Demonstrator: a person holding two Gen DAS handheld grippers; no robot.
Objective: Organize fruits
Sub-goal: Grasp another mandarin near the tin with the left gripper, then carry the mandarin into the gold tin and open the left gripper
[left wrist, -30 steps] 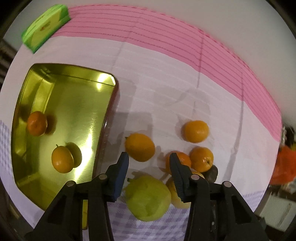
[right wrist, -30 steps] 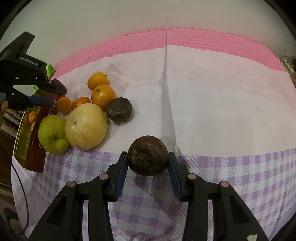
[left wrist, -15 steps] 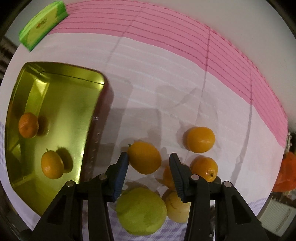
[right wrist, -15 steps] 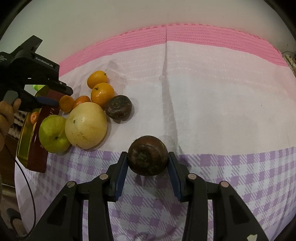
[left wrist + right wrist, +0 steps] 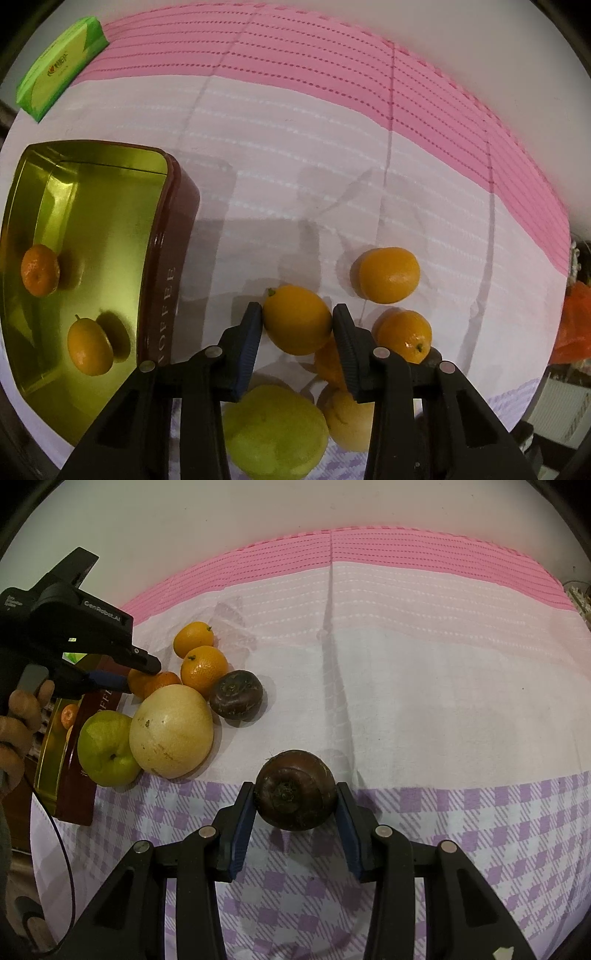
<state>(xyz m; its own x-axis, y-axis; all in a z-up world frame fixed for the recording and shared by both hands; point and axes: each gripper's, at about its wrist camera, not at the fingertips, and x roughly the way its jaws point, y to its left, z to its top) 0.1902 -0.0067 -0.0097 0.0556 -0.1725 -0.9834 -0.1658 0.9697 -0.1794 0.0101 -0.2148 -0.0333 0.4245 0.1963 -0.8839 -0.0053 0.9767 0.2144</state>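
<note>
Closing on a small orange (image 5: 297,319), the left gripper (image 5: 297,325) points straight down, and its blue ribbed pads now touch the fruit on both sides; the jaws have just drawn in to a narrow gap. That orange is smooth, oval and stemmed, and sits among the heap of loose fruit on the tablecloth (image 5: 332,155), just beside the tin (image 5: 168,280). The tin is rounded, dark red outside and shiny gold inside, with two little oranges (image 5: 40,271) lying in it. Near the heap lie a bumpy green pear (image 5: 105,753), a pale speckled round fruit (image 5: 171,731) and a dark wrinkled fruit (image 5: 236,694). The right gripper (image 5: 295,799) is clamped on a second dark brown fruit (image 5: 295,790), round and glossy, above the purple checked part of the cloth.
</note>
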